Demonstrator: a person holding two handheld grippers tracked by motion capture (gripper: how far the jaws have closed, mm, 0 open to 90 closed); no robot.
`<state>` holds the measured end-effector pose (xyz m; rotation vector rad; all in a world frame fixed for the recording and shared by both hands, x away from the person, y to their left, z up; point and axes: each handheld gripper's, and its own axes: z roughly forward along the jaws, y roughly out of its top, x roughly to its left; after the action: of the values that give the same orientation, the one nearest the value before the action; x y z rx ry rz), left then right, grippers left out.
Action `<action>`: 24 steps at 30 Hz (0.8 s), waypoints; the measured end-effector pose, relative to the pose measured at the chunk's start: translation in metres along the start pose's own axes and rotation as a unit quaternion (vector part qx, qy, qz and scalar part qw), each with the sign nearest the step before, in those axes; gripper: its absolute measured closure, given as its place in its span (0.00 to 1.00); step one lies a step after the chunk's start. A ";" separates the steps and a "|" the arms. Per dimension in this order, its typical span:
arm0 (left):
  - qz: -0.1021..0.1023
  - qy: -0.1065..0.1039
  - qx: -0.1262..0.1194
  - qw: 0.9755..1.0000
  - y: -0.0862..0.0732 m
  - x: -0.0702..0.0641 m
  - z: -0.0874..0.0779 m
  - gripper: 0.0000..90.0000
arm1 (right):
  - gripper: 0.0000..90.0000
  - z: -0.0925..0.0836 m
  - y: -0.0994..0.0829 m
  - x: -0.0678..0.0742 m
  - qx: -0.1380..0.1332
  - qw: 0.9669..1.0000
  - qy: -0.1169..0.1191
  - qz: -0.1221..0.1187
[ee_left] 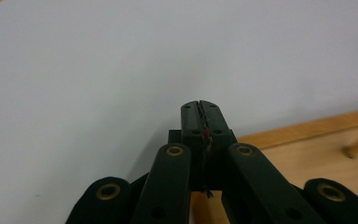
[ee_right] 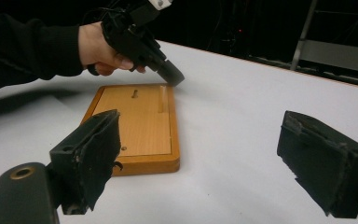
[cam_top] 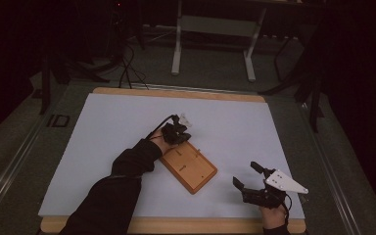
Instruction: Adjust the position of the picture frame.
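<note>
High view: the right gripper (cam_top: pixel 248 177) rests at the near right of the white table top (cam_top: pixel 103 147), jaws wide apart and holding nothing, well clear of the work. Mid-table lies the flat rectangular wooden board (cam_top: pixel 188 167) with small upright pegs (ee_right: pixel 134 93). The left gripper (cam_top: pixel 180 131) sits at the board's far corner, jaws pressed together on a thin thread-like strand (ee_left: pixel 207 135). Judgement: keep the tip low and steady beside the raised slat (ee_right: pixel 162 98), and bring the right gripper in to brace the board. The strand's identity is unclear; its ends are hidden between the jaws.
</note>
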<state>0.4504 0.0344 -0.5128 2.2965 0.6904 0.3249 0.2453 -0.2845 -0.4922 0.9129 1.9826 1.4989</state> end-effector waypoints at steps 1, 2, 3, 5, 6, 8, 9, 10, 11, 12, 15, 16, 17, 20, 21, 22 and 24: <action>-0.002 0.001 0.001 1.000 0.000 0.001 0.001 1.00 | 0.14 0.000 0.000 0.000 0.000 1.000 0.000 0.000; 0.002 -0.001 0.004 1.000 0.000 0.002 0.003 1.00 | 0.14 0.000 0.000 0.000 0.000 1.000 0.000 0.001; 0.002 0.002 0.005 1.000 0.001 0.001 0.004 1.00 | 0.14 0.000 0.000 -0.001 -0.001 1.000 -0.001 0.001; 0.003 0.000 0.007 1.000 0.001 0.002 0.005 1.00 | 0.14 0.000 0.000 -0.001 -0.001 1.000 0.000 0.001; 0.005 0.001 0.010 1.000 0.001 0.001 0.007 1.00 | 0.14 0.000 -0.001 -0.002 -0.001 1.000 0.000 0.002; 0.007 -0.004 0.016 1.000 0.002 0.001 0.009 1.00 | 0.14 -0.001 0.000 -0.001 -0.001 1.000 0.001 0.002; 0.011 -0.002 0.019 1.000 0.002 0.000 0.010 1.00 | 0.14 -0.001 0.000 -0.001 -0.001 1.000 0.000 0.001; 0.013 -0.003 0.023 1.000 0.002 -0.001 0.010 1.00 | 0.14 -0.001 0.000 -0.001 -0.001 1.000 0.000 0.001; 0.013 -0.003 0.023 1.000 0.002 -0.001 0.010 1.00 | 0.14 -0.001 0.000 -0.001 -0.001 1.000 0.000 0.001; 0.008 -0.007 0.024 1.000 0.002 -0.001 0.011 1.00 | 0.14 -0.001 0.000 -0.001 -0.001 1.000 0.000 0.001; 0.009 -0.005 0.025 1.000 0.002 -0.002 0.010 1.00 | 0.14 -0.001 0.000 -0.001 -0.001 1.000 0.000 0.001; 0.013 -0.003 0.028 1.000 0.002 -0.002 0.010 1.00 | 0.14 -0.001 0.000 -0.001 -0.001 1.000 0.000 0.001; 0.017 -0.002 0.030 0.999 0.002 -0.003 0.009 1.00 | 0.14 -0.001 0.000 -0.001 0.000 1.000 0.000 0.001; 0.022 -0.002 0.032 0.999 -0.001 -0.004 0.006 1.00 | 0.14 -0.001 0.000 -0.002 -0.001 1.000 0.000 0.001; 0.019 -0.001 0.029 0.999 -0.003 -0.004 0.004 1.00 | 0.14 -0.001 0.000 -0.002 -0.002 1.000 -0.001 0.001; 0.018 -0.001 0.029 0.999 -0.005 -0.004 0.003 1.00 | 0.14 -0.001 0.000 -0.002 -0.002 1.000 -0.001 0.002; 0.015 -0.001 0.025 1.000 -0.009 -0.006 -0.001 1.00 | 0.14 -0.001 0.000 -0.001 -0.001 1.000 -0.001 0.001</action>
<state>0.4416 0.0372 -0.5184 2.3563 0.6708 0.3231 0.2455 -0.2861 -0.4923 0.9152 1.9779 1.5003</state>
